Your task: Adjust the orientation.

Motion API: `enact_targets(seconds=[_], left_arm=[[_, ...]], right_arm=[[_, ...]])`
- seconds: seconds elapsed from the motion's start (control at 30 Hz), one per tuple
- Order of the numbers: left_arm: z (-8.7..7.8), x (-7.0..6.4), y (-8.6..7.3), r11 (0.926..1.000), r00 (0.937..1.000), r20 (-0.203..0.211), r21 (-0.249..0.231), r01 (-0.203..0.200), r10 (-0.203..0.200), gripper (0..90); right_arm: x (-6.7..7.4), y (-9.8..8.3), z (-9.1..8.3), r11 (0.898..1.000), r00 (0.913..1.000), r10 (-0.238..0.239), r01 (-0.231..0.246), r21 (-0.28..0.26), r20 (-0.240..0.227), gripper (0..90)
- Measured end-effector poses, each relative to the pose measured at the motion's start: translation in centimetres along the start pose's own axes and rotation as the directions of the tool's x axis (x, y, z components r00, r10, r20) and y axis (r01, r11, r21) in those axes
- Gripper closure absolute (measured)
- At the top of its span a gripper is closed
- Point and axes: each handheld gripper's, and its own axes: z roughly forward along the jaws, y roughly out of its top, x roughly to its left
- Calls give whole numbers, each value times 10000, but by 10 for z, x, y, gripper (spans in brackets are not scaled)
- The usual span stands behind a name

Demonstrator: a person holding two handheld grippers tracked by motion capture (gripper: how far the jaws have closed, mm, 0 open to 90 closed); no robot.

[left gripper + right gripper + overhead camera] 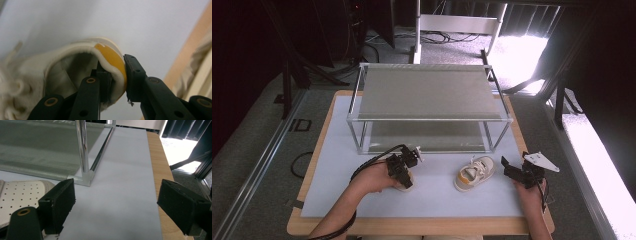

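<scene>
Two small cream shoes with orange heel patches lie on a white mat (332, 192). In the left gripper view, the left shoe (60, 66) has its heel collar pinched between the jaws of my left gripper (115, 72), one pad inside the shoe and one on the orange patch. From above, that gripper (402, 172) covers most of the left shoe (406, 185). The right shoe (474, 172) lies free on the mat, toe towards the rack. My right gripper (515, 167) stands open just right of it; in its own view the right gripper (116, 205) holds nothing, with the perforated toe of the right shoe (20, 195) at the lower left.
A two-tier metal shoe rack (429, 92) with grey shelves stands at the back of the mat; its front corner post (83, 152) is close ahead of the right gripper. The wooden table edge (156, 165) runs along the right. Cables trail from both grippers.
</scene>
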Motion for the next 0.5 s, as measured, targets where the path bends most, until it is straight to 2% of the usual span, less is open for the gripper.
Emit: enact_targets(seconds=[0.03,0.1,0.13,0.23,0.27,0.33,0.37,0.47,0.5], left_arm=[[-1,-3,0,9997,9997,-42,8,-256,256,755],[-3,-9,1,9967,9966,159,-95,-802,803,756],[-3,-11,2,9958,9957,217,-118,-903,905,754],[-4,-19,7,9857,9852,333,-183,-1676,1682,755],[-4,-23,9,9796,9790,359,-147,-2003,2007,755],[-4,-29,12,9593,9587,360,-275,-2811,2820,754],[-4,-34,12,9402,9397,346,-254,-3395,3403,755],[-3,-44,15,8808,8807,212,-280,-4726,4732,754],[-3,-47,16,8661,8660,193,-323,-4989,4996,752]], right_arm=[[0,0,0,10000,10000,-8,8,-4,8,139],[0,0,0,10000,10000,-11,11,10,22,139],[0,0,0,10000,10000,-11,11,9,32,139],[0,0,0,10000,10000,-12,12,3,35,139],[0,0,0,10000,10000,-14,14,2,36,139],[0,0,0,10000,10000,-8,8,5,35,139],[0,0,0,10000,10000,-9,9,5,31,139],[0,0,0,10000,10000,18,-18,-11,22,139],[0,0,0,10000,10000,20,-20,-10,13,139]])
